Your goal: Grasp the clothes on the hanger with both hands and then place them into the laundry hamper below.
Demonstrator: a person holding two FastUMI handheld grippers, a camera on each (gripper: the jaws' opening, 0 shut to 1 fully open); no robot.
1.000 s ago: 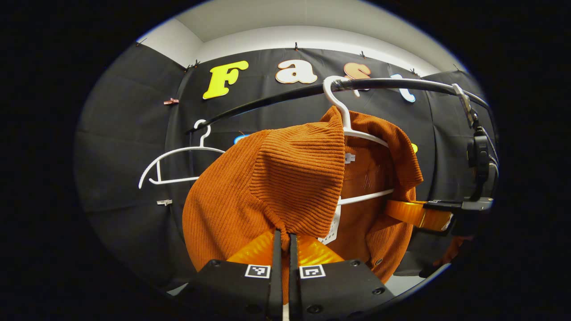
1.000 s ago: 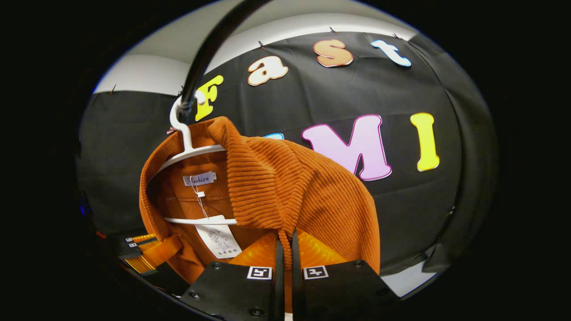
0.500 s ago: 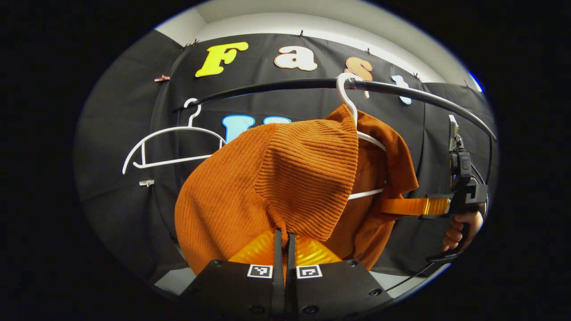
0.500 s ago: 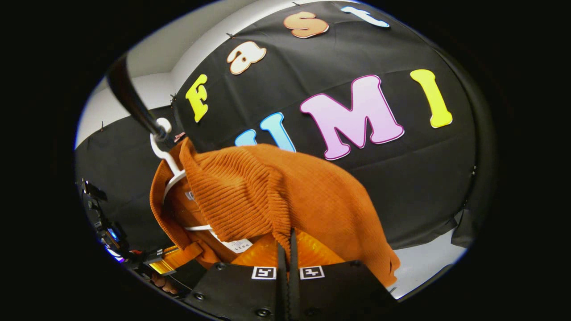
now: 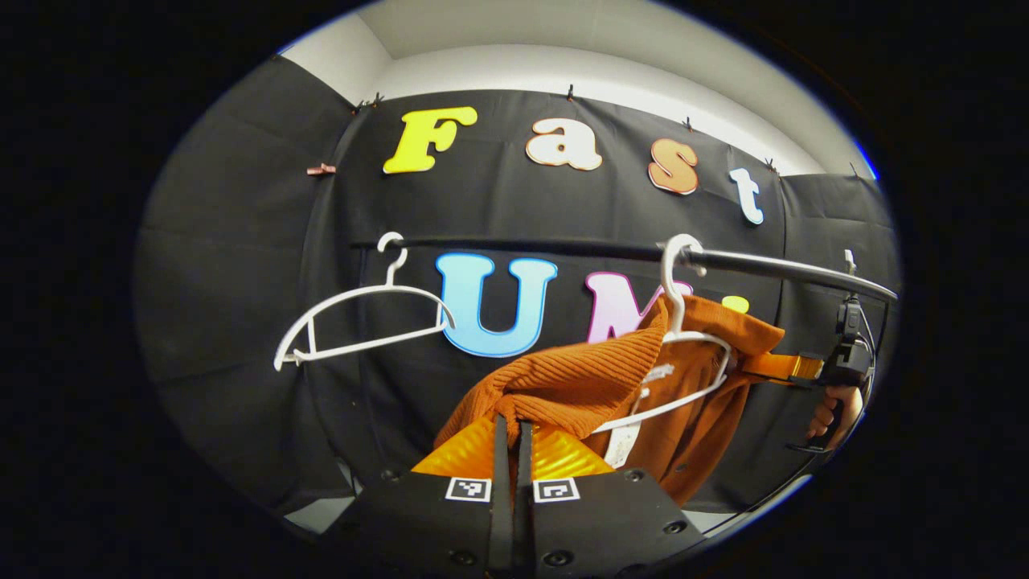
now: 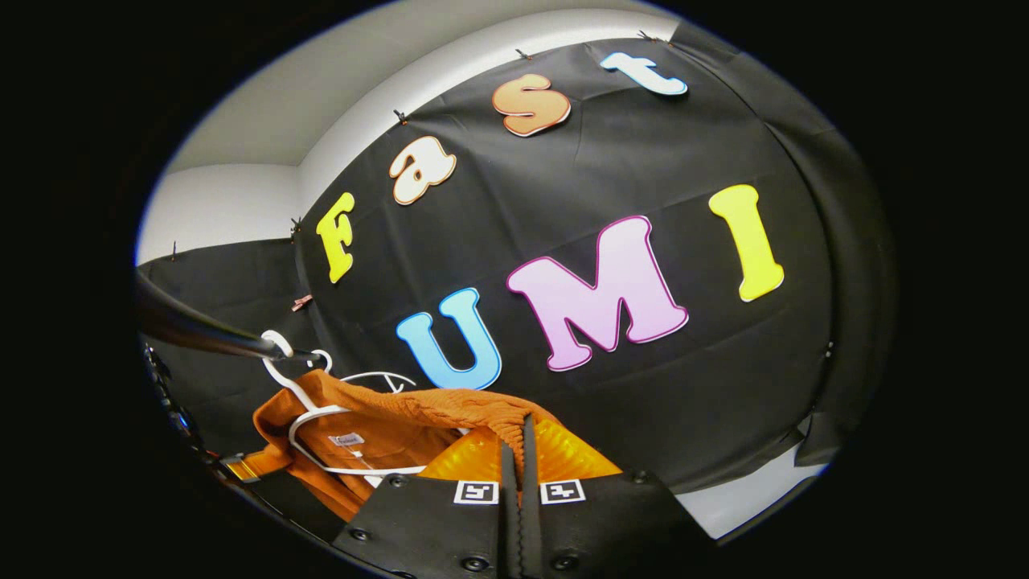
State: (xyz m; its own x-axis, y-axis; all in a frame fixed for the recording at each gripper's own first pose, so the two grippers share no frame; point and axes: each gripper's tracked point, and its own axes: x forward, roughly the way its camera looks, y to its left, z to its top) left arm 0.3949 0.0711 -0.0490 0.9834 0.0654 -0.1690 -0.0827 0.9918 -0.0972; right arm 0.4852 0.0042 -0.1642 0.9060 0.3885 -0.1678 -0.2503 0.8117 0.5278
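Orange ribbed garment (image 5: 579, 382) partly drawn off its white hanger (image 5: 683, 354), which hangs by its hook from the black rail (image 5: 772, 267). The left claw (image 5: 511, 434) is clenched on a fold of the knit at one shoulder; in the right gripper view the right claw (image 6: 521, 450) is likewise clenched on the opposite shoulder fold (image 6: 474, 406). The cloth stretches taut between each claw and the hanger, while the rest sags below the hanger bar with its paper tag (image 5: 621, 442) dangling. In the left gripper view the right claw appears farther off, held by a hand (image 5: 832, 410). A second, bare hanger (image 5: 362, 322) hangs on the same rail, well apart.

Handling, as judged: the knit is soft, light and stretchy, not slippery; it folds wherever pinched, so the shoulder seams give the firmest hold. The collar may snag on the hanger arms, and the hanger may swing or lift off the rail. The laundry hamper lies out of sight below.
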